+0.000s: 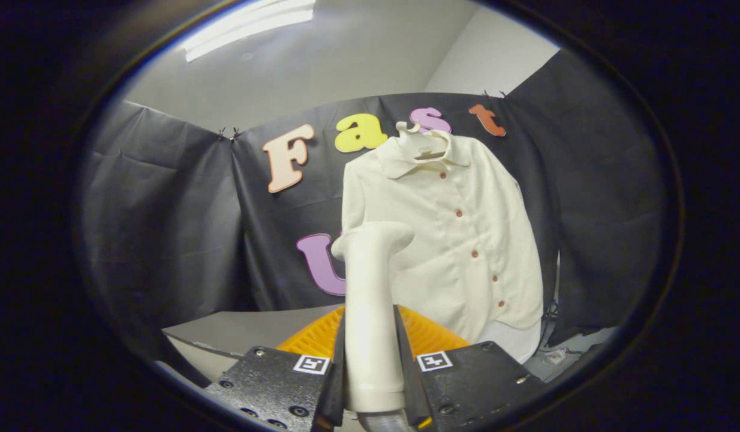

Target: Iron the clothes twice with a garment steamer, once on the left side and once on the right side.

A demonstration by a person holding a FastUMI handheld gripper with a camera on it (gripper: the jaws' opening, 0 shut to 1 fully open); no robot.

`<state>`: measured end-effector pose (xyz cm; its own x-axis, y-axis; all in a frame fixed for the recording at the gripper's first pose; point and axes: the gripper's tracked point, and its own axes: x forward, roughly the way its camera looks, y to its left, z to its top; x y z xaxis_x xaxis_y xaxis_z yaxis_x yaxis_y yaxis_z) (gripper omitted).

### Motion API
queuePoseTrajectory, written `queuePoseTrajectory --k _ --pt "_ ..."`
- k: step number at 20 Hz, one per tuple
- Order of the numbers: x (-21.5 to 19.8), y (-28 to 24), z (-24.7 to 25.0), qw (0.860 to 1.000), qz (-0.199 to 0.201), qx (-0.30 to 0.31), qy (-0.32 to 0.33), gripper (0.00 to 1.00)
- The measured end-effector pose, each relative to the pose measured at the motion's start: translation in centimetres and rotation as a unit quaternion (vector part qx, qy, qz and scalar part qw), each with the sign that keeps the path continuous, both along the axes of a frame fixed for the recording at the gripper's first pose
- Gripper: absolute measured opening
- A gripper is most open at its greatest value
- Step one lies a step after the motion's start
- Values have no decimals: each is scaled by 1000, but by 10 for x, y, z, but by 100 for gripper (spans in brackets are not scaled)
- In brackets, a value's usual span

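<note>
The gripper [373,366] is pinching the garment steamer [370,312] by its handle, both fingers pressing its sides, keeping the head upright and aimed at the fabric. The cream button-up shirt [460,240] is hanging on a hanger [427,147] against the booth wall, just beyond the steamer head, front facing out, so both sides are reachable. An orange ridged object [430,336] is sitting below.

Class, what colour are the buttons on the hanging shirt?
Reddish-brown buttons on the cream shirt, clearest in the gripper view.
</note>
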<state>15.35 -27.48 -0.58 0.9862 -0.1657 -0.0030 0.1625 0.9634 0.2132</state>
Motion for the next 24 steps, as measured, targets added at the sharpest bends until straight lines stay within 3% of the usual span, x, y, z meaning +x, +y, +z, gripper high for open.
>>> queuePoseTrajectory --k 11,17,24 --pt "71 -57 43 998 -7 -11 -63 38" --pt "109 -60 24 998 1 -23 -59 39" --pt "108 -63 -6 999 16 1 -47 38"
